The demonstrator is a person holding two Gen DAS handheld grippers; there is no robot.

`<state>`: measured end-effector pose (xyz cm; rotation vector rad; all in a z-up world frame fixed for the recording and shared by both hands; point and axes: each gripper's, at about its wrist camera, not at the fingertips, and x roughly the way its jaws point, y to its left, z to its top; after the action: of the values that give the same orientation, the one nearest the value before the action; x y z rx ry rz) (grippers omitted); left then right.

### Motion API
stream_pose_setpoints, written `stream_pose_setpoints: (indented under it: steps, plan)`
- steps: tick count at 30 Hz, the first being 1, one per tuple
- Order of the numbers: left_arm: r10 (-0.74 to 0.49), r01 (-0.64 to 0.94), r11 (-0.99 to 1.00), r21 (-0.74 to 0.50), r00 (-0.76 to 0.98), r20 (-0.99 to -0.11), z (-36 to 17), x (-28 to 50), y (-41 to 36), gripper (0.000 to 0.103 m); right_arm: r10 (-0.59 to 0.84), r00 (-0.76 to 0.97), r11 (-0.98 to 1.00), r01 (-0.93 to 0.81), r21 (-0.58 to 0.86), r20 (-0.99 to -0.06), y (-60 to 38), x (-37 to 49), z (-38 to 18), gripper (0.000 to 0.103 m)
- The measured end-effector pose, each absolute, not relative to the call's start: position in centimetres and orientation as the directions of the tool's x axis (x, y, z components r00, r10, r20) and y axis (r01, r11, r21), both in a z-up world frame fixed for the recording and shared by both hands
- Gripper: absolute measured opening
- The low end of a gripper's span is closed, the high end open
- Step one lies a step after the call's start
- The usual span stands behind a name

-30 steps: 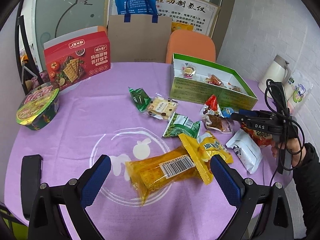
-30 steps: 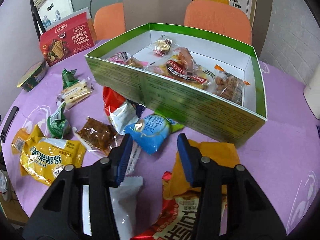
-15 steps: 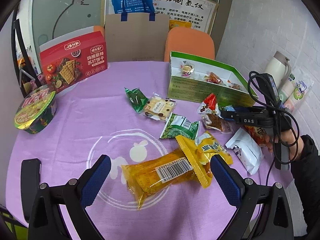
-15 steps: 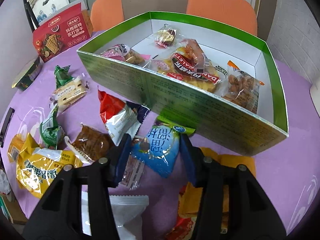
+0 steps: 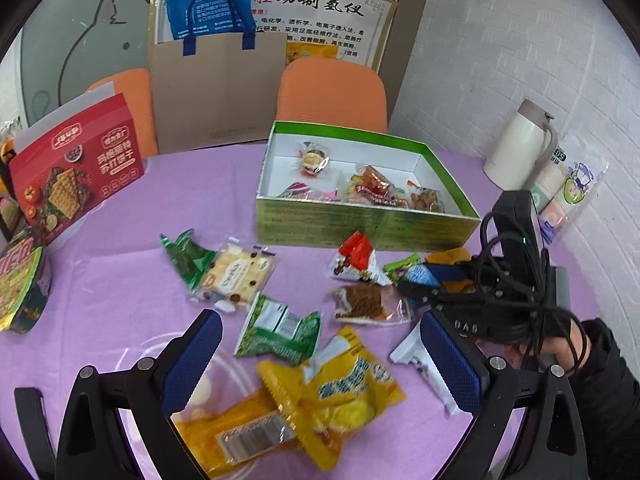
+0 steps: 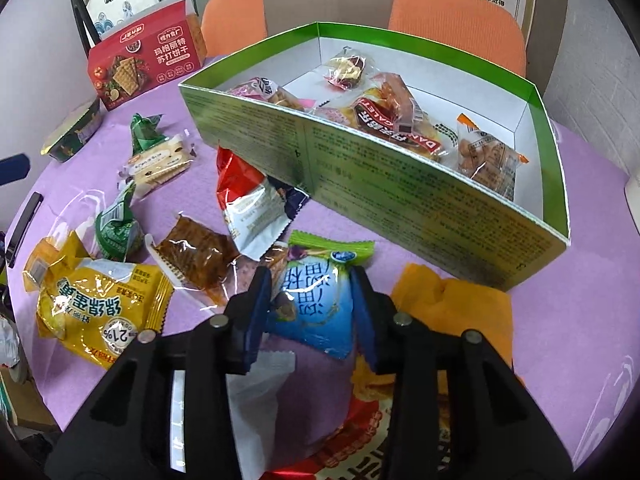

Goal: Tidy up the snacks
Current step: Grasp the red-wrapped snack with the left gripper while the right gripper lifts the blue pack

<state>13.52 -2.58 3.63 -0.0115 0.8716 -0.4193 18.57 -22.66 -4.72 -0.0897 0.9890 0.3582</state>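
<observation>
My right gripper [image 6: 314, 280] is shut on a blue snack packet [image 6: 318, 300] with a green top, held just in front of the green box [image 6: 400, 184]. The box holds several wrapped snacks and also shows in the left wrist view [image 5: 360, 224]. My left gripper [image 5: 320, 344] is open and empty, above a yellow packet [image 5: 344, 392] and an orange packet [image 5: 240, 432]. In that view the right gripper [image 5: 416, 280] sits at the right by the box. Loose snacks lie on the purple table [image 5: 120, 304]: green packet [image 5: 280, 328], brown packet [image 6: 192, 256], red-white packet [image 6: 248, 204], biscuit packet [image 5: 236, 276].
A red cracker box [image 5: 76, 176] and a noodle bowl [image 5: 20, 284] stand at the left. A white jug [image 5: 520, 148] and a cup pack [image 5: 568, 192] stand at the right. A paper bag [image 5: 216, 88] and orange chairs [image 5: 332, 96] are behind the table.
My right gripper closed onto the blue packet and took hold of it. My left gripper moved forward and to the right, over the yellow packets.
</observation>
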Motion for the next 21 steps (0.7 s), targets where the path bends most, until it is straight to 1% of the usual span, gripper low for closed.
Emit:
stream_pose_setpoints:
  steps: [2,3,5,6,7,9,11,12,13,15,18,19,21]
  plan:
    - [-0.375,0.354,0.914,-0.199,0.551,-0.746,3.4,15.4,-3.8,0.100,0.271,0.493,0.936,-0.334,0.107,-0.826,-23.0,18.4,-4.7,0.042]
    - [-0.383,0.354,0.911,-0.211,0.540,-0.749,3.1,16.2,-4.3,0.098,0.277,0.492,0.935,-0.336,0.114,-0.825,-23.1,18.4,-4.8,0.042]
    - [-0.403,0.359,0.902,-0.239,0.505,-0.763,2.2,18.1,-5.6,0.091,0.282,0.491,0.935,-0.334,0.121,-0.824,-23.5,18.2,-4.9,0.042]
    - [-0.417,0.361,0.896,-0.260,0.480,-0.772,1.6,19.0,-6.3,0.085,0.287,0.491,0.938,-0.317,0.138,-0.823,-24.0,18.3,-5.0,0.042]
    - [-0.429,0.361,0.890,-0.277,0.462,-0.776,1.2,19.7,-6.7,0.082,0.297,0.489,0.939,-0.304,0.158,-0.820,-24.4,18.4,-5.0,0.042]
    - [-0.447,0.344,0.884,-0.315,0.430,-0.785,0.2,20.9,-7.3,0.082,0.320,0.491,0.938,-0.283,0.199,-0.810,-25.4,18.6,-5.0,0.042]
    - [-0.426,0.318,0.896,-0.310,0.417,-0.803,-0.9,21.9,-7.8,0.082,0.336,0.491,0.935,-0.280,0.220,-0.804,-25.8,18.6,-4.9,0.042]
    - [-0.419,0.313,0.899,-0.306,0.409,-0.811,-1.5,22.2,-8.0,0.078,0.346,0.491,0.931,-0.284,0.228,-0.799,-25.9,18.6,-4.8,0.042]
    - [-0.417,0.310,0.900,-0.308,0.397,-0.818,-2.0,22.5,-8.3,0.072,0.348,0.493,0.930,-0.287,0.228,-0.798,-25.8,18.5,-4.8,0.042]
    - [-0.423,0.309,0.896,-0.320,0.373,-0.825,-2.7,22.8,-8.6,0.065,0.344,0.493,0.931,-0.291,0.221,-0.799,-25.6,18.6,-4.9,0.043]
    - [-0.405,0.309,0.902,-0.300,0.367,-0.838,-3.4,23.2,-9.4,0.063,0.335,0.489,0.930,-0.308,0.201,-0.805,-24.9,18.5,-4.9,0.048]
    - [-0.392,0.315,0.906,-0.284,0.365,-0.845,-3.7,23.4,-9.7,0.060,0.330,0.488,0.930,-0.316,0.189,-0.808,-24.6,18.4,-4.8,0.051]
    - [-0.376,0.317,0.910,-0.268,0.355,-0.856,-4.1,23.6,-10.1,0.056,0.304,0.492,0.933,-0.328,0.149,-0.816,-24.1,18.3,-4.9,0.053]
